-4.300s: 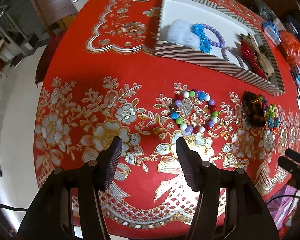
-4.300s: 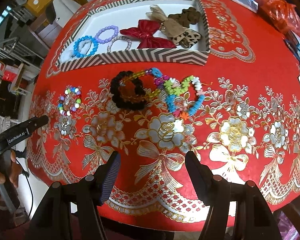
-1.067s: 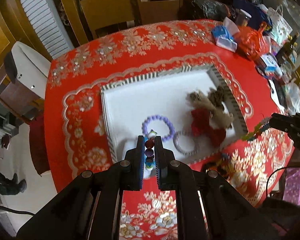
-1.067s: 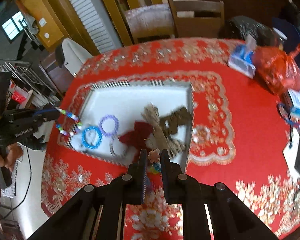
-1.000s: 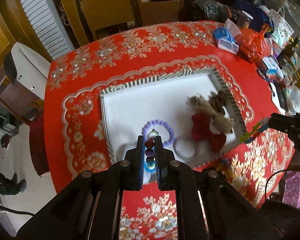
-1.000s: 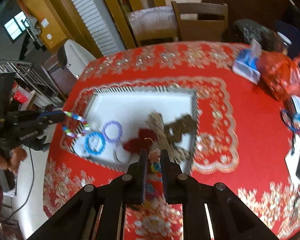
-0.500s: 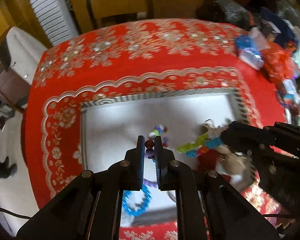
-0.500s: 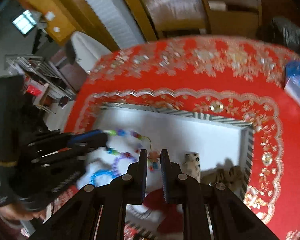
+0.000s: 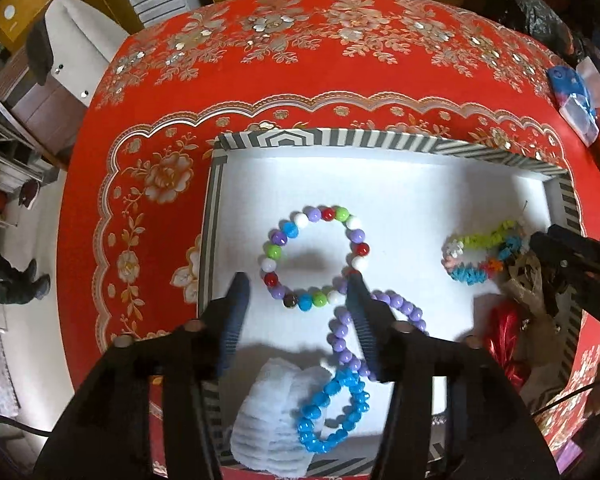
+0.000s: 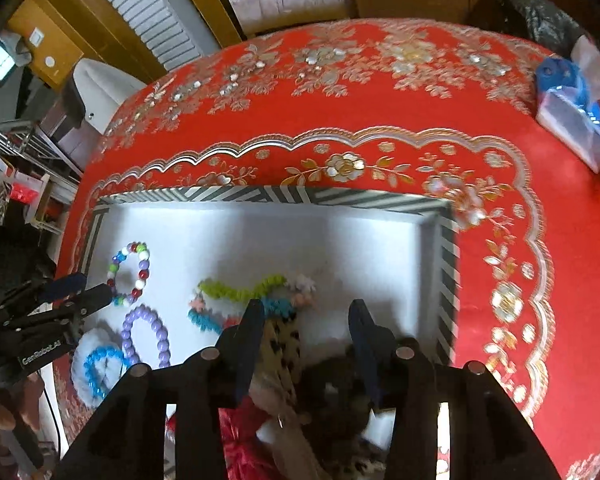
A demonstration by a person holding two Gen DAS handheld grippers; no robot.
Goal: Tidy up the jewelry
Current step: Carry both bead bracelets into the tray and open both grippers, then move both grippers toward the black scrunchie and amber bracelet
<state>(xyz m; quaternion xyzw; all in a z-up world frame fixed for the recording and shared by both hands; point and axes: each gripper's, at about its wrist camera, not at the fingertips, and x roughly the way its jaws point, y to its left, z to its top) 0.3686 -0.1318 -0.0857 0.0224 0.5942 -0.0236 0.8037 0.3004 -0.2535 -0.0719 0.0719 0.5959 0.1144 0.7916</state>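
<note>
- While both grippers point down into the striped box (image 9: pixel 380 136) on the red counter (image 9: pixel 140 92), the left gripper (image 9: pixel 296 292) has its jaws spread wide, having just been opening; they press on nothing
- Between and just past those jaws, the multicoloured bead bracelet (image 9: pixel 314 258) lies flat on the white floor of the box, its near-right edge touching the right finger
- Nearer than it lie the purple bead bracelet (image 9: pixel 376 322) and, nearer still, the blue bead bracelet (image 9: pixel 332 412), which rests partly on a white fluffy piece (image 9: pixel 272 420) at the near left corner
- The right gripper (image 10: pixel 304 308) has its jaws partly apart, also just opening, with nothing clamped between them
- Just left of and beyond its left finger, the pastel star-bead bracelet (image 10: pixel 252 300) lies twisted on the box floor, right of the multicoloured one
- Under the right gripper, at the near right of the box, sit a leopard-print bow (image 10: pixel 282 352), a dark brown bow (image 10: pixel 336 392) and a red bow (image 10: pixel 240 440)
- On the far right of the counter lies a blue tissue pack (image 10: pixel 572 100)
</note>
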